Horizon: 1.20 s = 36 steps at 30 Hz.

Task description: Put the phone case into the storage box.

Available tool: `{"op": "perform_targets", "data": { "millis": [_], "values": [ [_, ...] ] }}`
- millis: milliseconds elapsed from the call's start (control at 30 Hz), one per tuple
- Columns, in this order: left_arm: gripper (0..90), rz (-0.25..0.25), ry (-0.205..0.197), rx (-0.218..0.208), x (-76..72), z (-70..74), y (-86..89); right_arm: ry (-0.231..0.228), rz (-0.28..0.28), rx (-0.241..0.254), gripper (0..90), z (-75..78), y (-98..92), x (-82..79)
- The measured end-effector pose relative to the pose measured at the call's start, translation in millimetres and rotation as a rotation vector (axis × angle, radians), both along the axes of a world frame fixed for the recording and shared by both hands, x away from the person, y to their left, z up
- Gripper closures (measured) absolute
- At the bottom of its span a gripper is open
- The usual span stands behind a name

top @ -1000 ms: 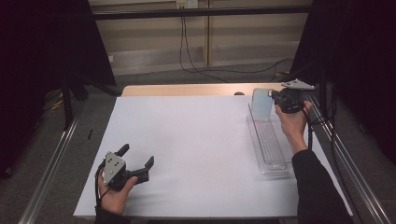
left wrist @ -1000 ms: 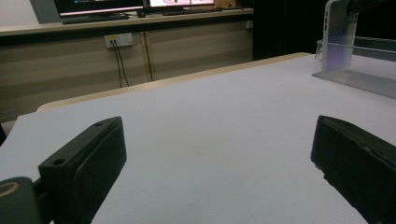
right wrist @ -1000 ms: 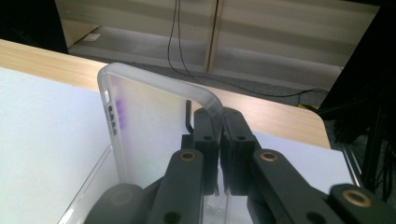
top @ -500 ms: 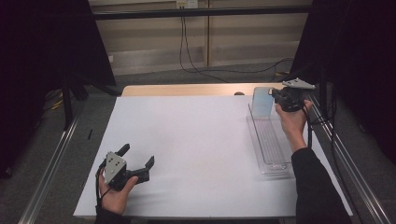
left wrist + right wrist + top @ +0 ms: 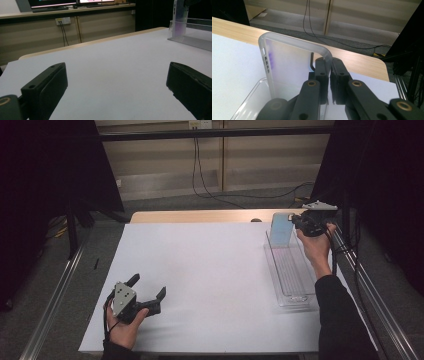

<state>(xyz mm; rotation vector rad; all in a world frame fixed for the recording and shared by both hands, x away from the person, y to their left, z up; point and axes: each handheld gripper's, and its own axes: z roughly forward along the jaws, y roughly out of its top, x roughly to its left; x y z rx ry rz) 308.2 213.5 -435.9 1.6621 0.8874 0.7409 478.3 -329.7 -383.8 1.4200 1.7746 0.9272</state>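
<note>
Clear phone case [image 5: 294,65] stands upright at the tray's [image 5: 292,285] far end because your right gripper [image 5: 311,224] pinches its edge tight, while your left gripper [image 5: 137,297] rests wide open on the worktop [image 5: 210,270].

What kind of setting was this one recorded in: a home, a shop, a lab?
Most likely a lab or office workroom set up for recording. A table under a plain white sheet stands inside a metal frame hung with black curtains, and monitors sit on a counter behind.

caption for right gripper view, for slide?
Right gripper shut on translucent phone case, held upright above clear tray.
</note>
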Motion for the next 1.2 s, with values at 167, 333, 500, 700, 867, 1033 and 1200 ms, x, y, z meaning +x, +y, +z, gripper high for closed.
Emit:
{"op": "perform_targets", "data": {
  "millis": [167, 333, 500, 700, 867, 1033, 1200],
  "values": [
    [3.6, 0.005, 0.0, -0.001, -0.1, 0.0, 0.0, -0.006, -0.004, 0.029, 85.2, -1.9, -0.6, 2.3],
    [3.6, 0.008, 0.003, -0.003, 0.0, -0.2, 0.4, -0.006, -0.013, 0.039, 85.0, -2.9, -1.3, 2.5],
    [3.6, 0.007, 0.002, -0.002, 0.0, -0.2, 0.5, -0.005, -0.017, 0.04, 84.4, -3.9, -1.3, 3.2],
    [3.6, 0.006, 0.003, -0.004, 0.2, -0.4, 1.3, 0.0, -0.028, 0.046, 79.5, -5.6, -1.7, 3.9],
    [4.0, 0.006, 0.003, -0.004, 0.2, -0.4, 1.4, 0.001, -0.029, 0.046, 70.1, -6.1, -3.1, 3.1],
    [4.1, 0.007, 0.004, -0.004, 0.2, -0.4, 1.5, 0.0, -0.024, 0.055, 64.2, -4.9, -5.1, 1.4],
    [4.0, 0.012, 0.0, -0.007, -0.3, 0.1, 2.4, -0.004, -0.027, 0.074, 50.8, -4.4, -5.7, -0.8]
  ]
}}
